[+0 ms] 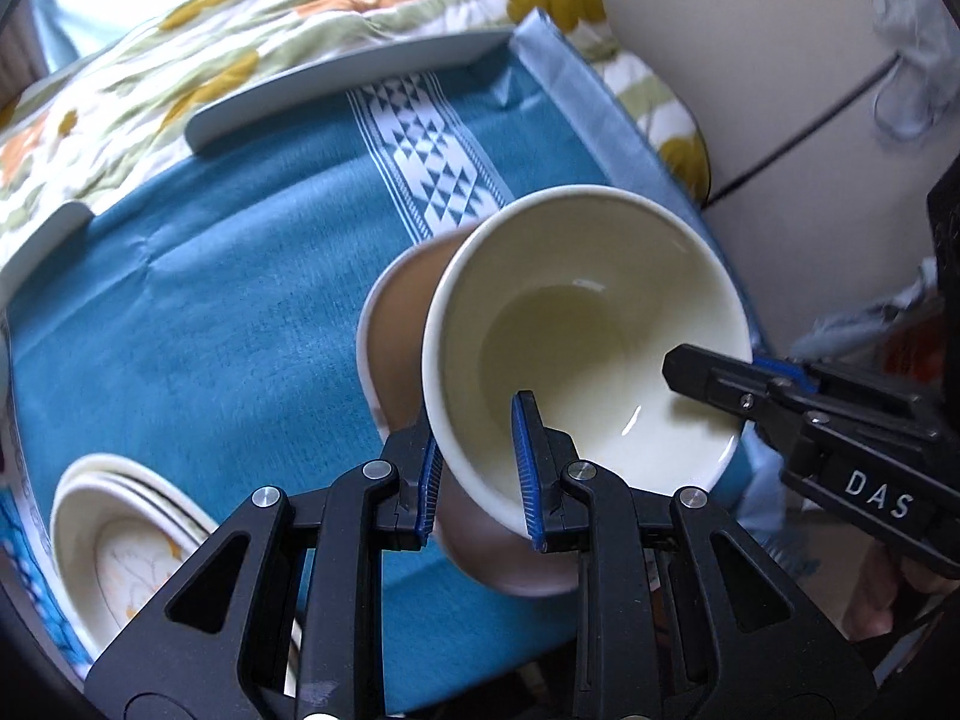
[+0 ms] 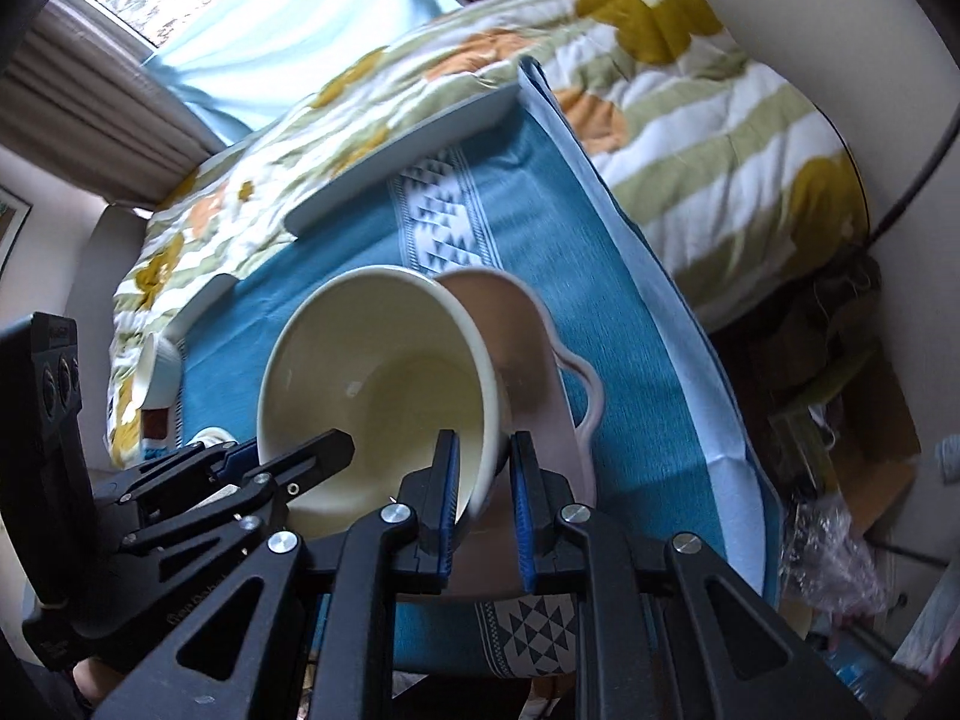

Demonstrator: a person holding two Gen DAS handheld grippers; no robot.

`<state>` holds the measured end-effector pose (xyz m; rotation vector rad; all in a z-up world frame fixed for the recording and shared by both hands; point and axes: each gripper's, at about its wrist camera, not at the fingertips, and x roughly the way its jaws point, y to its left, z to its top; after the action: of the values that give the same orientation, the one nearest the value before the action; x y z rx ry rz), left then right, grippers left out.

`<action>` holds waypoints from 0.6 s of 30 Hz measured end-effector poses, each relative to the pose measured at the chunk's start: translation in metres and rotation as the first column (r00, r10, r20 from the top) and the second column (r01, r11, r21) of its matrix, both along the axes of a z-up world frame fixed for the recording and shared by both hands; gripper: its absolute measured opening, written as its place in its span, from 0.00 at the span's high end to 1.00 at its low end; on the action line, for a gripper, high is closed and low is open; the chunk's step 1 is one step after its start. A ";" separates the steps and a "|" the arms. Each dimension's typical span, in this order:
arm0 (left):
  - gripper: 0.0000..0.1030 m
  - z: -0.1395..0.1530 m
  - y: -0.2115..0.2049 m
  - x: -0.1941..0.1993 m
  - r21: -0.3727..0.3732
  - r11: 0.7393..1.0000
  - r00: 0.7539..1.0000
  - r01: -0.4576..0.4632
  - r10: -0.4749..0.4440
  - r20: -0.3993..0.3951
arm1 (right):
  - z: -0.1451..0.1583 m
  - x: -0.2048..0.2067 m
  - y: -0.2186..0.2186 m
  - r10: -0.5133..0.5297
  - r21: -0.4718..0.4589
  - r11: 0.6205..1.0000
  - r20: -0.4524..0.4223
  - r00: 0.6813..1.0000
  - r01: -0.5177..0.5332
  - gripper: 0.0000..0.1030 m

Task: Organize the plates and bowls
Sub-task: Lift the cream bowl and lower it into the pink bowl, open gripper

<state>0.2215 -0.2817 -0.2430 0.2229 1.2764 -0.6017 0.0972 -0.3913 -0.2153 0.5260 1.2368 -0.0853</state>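
A cream bowl (image 1: 588, 336) is tilted up over a pink handled bowl (image 1: 396, 336) on the teal cloth. My left gripper (image 1: 480, 468) is shut on the cream bowl's near rim, one pad inside, one outside. My right gripper (image 2: 483, 498) is shut on the opposite rim of the same cream bowl (image 2: 384, 378); the pink bowl (image 2: 528, 360) lies behind it. The right gripper also shows in the left wrist view (image 1: 750, 384) at the bowl's right rim. The left gripper shows in the right wrist view (image 2: 282, 468).
A stack of cream patterned plates (image 1: 126, 534) sits at the near left. A long pale blue plate (image 1: 336, 78) lies at the far edge of the teal cloth (image 1: 210, 330), another pale plate (image 1: 42, 240) at far left. A small white cup (image 2: 159, 372) stands at the left. A floral quilt (image 2: 690, 108) lies beyond.
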 end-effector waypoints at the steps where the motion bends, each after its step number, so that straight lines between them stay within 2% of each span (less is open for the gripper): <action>1: 0.81 -0.003 -0.001 0.002 0.015 1.000 1.000 0.016 -0.016 0.006 | -0.004 0.001 0.001 -0.004 -0.003 1.000 -0.009 1.000 0.004 0.85; 5: 0.81 -0.014 -0.009 0.002 0.066 0.994 0.996 0.088 -0.090 0.018 | -0.016 0.001 0.002 -0.020 -0.035 0.999 -0.039 0.999 0.018 0.85; 9: 0.81 -0.017 -0.014 -0.002 0.103 0.986 0.989 0.132 -0.138 0.052 | -0.023 -0.002 -0.003 -0.047 -0.024 0.999 -0.058 0.997 0.046 0.85; 12: 0.81 -0.018 -0.018 -0.003 0.125 0.982 0.986 0.142 -0.152 0.073 | -0.024 -0.003 -0.003 -0.052 -0.030 0.998 -0.064 0.997 0.051 0.85; 18: 0.81 -0.017 -0.016 -0.001 0.117 0.983 0.987 0.138 -0.147 0.064 | -0.025 -0.001 -0.003 -0.051 -0.027 0.998 -0.071 0.996 0.049 0.85</action>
<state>0.2200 -0.2980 -0.2601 0.4288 1.2322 -0.6389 0.0958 -0.3941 -0.2399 0.5358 1.2911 -0.1634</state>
